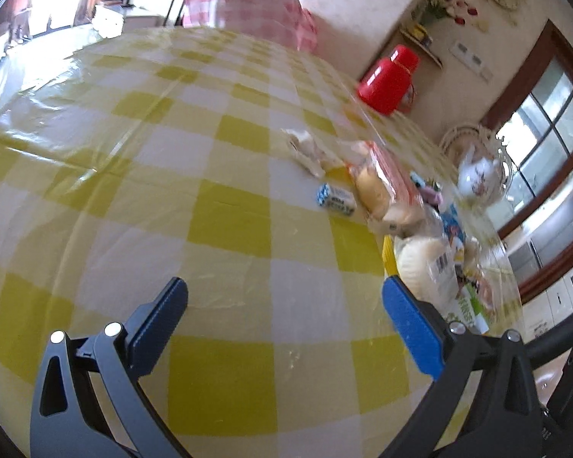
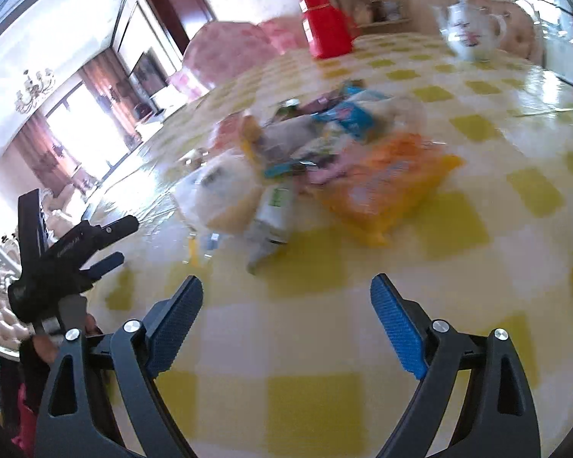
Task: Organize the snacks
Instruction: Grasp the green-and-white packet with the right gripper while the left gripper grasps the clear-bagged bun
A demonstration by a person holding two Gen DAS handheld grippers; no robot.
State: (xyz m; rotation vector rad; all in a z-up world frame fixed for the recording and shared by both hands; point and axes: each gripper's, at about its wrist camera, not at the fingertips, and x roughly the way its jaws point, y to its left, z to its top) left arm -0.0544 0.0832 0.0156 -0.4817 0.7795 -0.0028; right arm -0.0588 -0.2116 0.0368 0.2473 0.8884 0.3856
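Observation:
A loose pile of wrapped snacks (image 2: 305, 160) lies on the yellow-and-white checked table (image 2: 363, 324). In the right wrist view it holds an orange packet (image 2: 386, 187), a blue packet (image 2: 347, 114) and a pale bread bag (image 2: 225, 194). My right gripper (image 2: 286, 297) is open and empty, just short of the pile. In the left wrist view the snacks run along the right: a bread packet (image 1: 378, 187), a small blue-white box (image 1: 334, 198), a white bun bag (image 1: 424, 263). My left gripper (image 1: 284, 297) is open and empty over bare cloth, its right finger beside the bun bag. It also shows in the right wrist view (image 2: 68, 252).
A red thermos (image 2: 324, 24) and a white teapot (image 2: 473, 28) stand at the table's far side; both show in the left wrist view, thermos (image 1: 387, 76), teapot (image 1: 477, 177). A pink checked chair cover (image 1: 248, 4) is behind the table. Both views are motion-blurred.

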